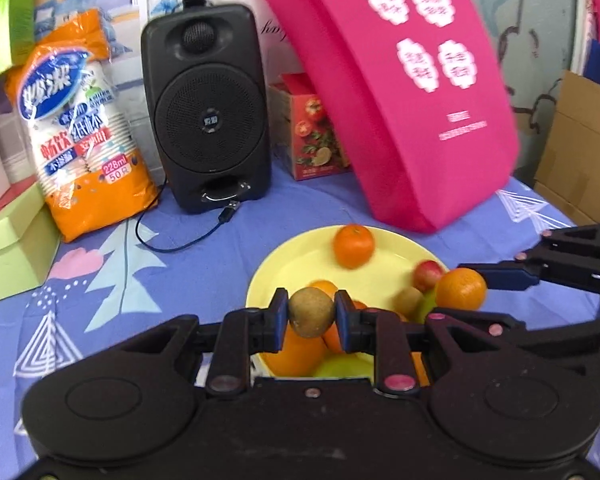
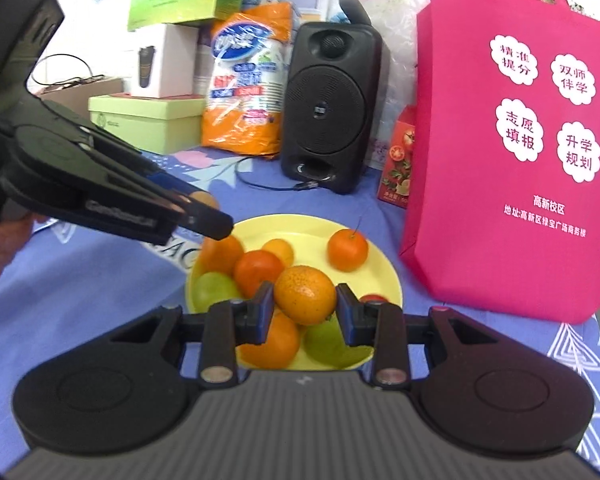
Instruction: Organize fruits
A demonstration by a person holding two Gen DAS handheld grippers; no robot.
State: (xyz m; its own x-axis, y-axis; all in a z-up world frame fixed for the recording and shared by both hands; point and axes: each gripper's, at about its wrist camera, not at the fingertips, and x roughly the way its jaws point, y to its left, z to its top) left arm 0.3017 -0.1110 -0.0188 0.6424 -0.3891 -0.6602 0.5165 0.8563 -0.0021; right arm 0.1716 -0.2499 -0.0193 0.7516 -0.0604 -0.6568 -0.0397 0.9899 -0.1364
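A yellow plate [image 1: 300, 258] on the blue cloth holds several oranges, green fruits and a small red fruit [image 1: 427, 273]. My left gripper [image 1: 311, 312] is shut on a brown kiwi [image 1: 311, 312] just above the plate's near side. My right gripper [image 2: 305, 300] is shut on an orange [image 2: 305, 294] above the plate [image 2: 388, 270]; it shows in the left wrist view [image 1: 460, 287] coming in from the right. A lone orange [image 2: 347, 249] sits at the plate's far side. The left gripper shows in the right wrist view [image 2: 216, 226] from the left.
A black speaker [image 1: 210, 108] with a loose cable stands behind the plate. A pink bag [image 1: 396, 92] leans at the back right, by a red tomato carton [image 1: 312, 132]. An orange pack of paper cups [image 1: 80, 128] and green boxes [image 1: 4, 248] stand at the left.
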